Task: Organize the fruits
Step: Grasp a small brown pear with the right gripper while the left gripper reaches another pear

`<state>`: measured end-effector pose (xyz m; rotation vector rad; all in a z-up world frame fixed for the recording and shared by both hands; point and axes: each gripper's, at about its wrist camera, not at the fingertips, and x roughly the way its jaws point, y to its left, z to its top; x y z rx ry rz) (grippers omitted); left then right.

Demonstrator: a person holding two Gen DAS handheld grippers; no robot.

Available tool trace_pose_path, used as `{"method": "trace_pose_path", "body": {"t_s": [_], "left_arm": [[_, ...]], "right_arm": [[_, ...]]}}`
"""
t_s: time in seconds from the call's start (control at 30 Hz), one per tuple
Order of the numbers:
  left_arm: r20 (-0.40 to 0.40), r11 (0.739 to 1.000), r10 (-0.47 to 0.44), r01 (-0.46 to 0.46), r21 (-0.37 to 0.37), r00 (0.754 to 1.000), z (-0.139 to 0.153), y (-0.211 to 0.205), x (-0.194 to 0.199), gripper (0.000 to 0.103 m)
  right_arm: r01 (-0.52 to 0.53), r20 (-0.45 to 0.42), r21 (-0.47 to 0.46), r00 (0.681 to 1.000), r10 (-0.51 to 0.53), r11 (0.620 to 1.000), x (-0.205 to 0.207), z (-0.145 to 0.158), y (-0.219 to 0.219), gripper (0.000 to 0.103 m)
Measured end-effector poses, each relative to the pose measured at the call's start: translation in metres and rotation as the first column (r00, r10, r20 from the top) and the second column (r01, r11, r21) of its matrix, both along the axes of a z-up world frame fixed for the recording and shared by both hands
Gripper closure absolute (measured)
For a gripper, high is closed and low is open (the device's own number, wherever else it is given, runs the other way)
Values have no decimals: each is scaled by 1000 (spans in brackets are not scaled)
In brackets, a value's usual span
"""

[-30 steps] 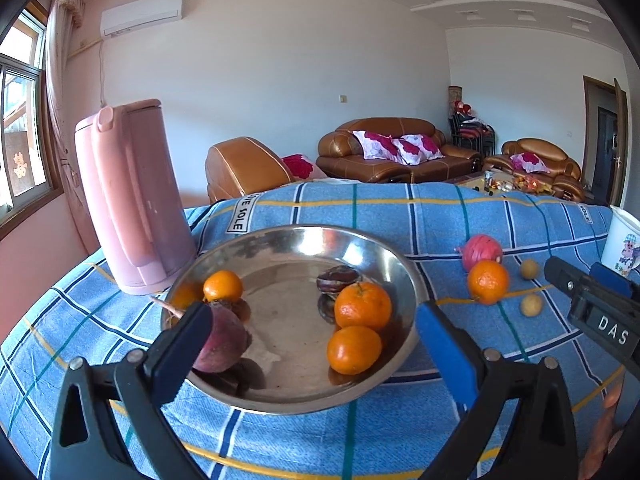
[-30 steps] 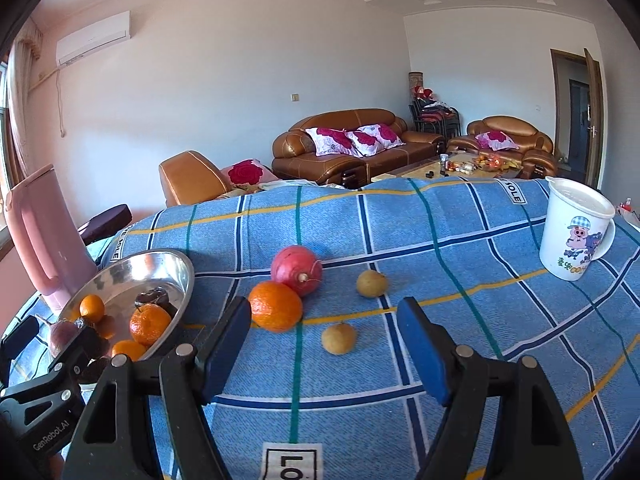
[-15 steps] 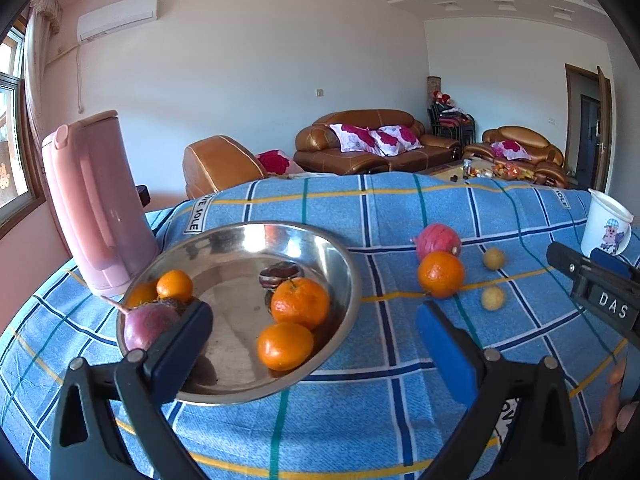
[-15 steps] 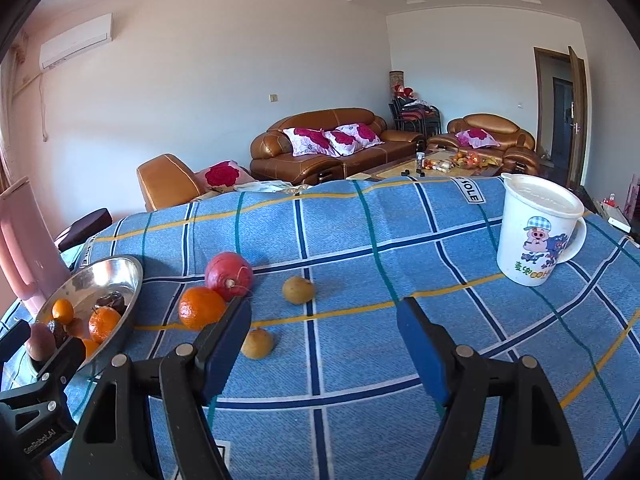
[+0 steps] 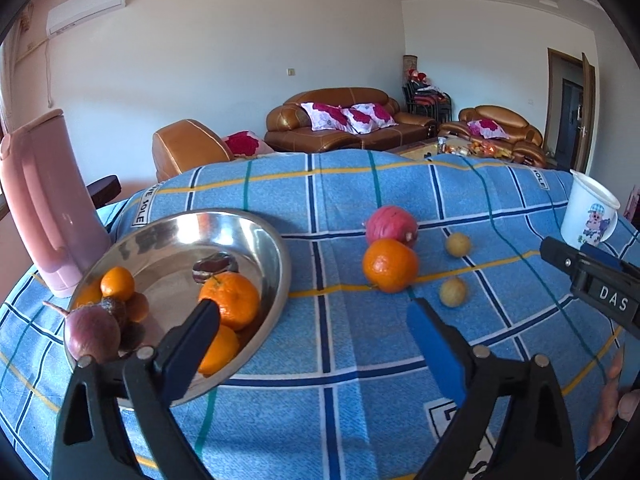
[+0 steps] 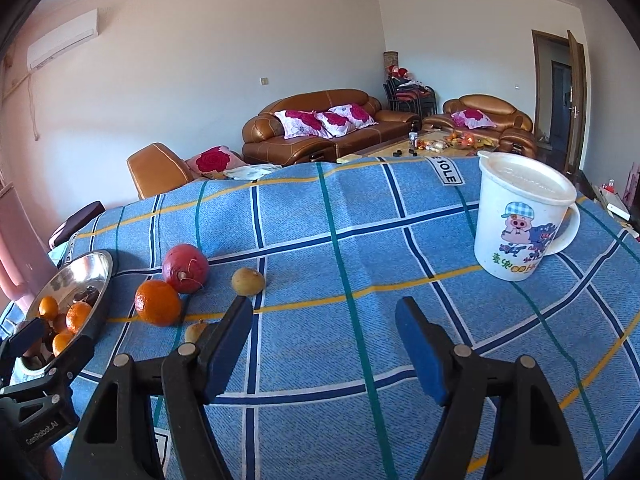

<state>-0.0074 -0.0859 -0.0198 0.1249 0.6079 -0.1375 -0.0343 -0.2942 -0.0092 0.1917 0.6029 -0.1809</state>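
Four fruits lie loose on the bench; our left gripper, empty and just narrowing, faces the orange ahead. Our right gripper, also apart and closing on nothing, has it off left.

Left gripper: jaws apart, just been closing a little, nothing between the pads, pointing forward and down | Right gripper: jaws apart (narrower gap), just been closing slightly, nothing gripped | Hand: fingers at the right gripper's handle
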Motion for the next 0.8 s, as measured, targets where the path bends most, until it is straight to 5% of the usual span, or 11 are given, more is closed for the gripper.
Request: {"method": "trace_pose_path", "body": {"t_s": [0.07,0.3,0.43,0.67,0.8], "left_arm": [[-7,1000,-23,24,20,1000,-2,-6,-1,21],[-21,1000,-4,4,-30,1000,0,7,-1,28],[-41,999,-9,7,-46,999,-1,8,3,29],[-45,999,-22,21,-35,999,-2,4,3,29],[-66,999,-33,30,-41,997,-4,0,7,29]], "right_arm": [[-41,-24,19,999,42,999,6,-3,2,42],[-255,-111,126,957,269,959,40,-18,37,50],[-302,-166,101,934,316,948,59,-25,57,53],[-369,-244,78,894,377,926,75,-36,79,74],[-370,-236,92,894,381,924,69,-36,70,74]]}}
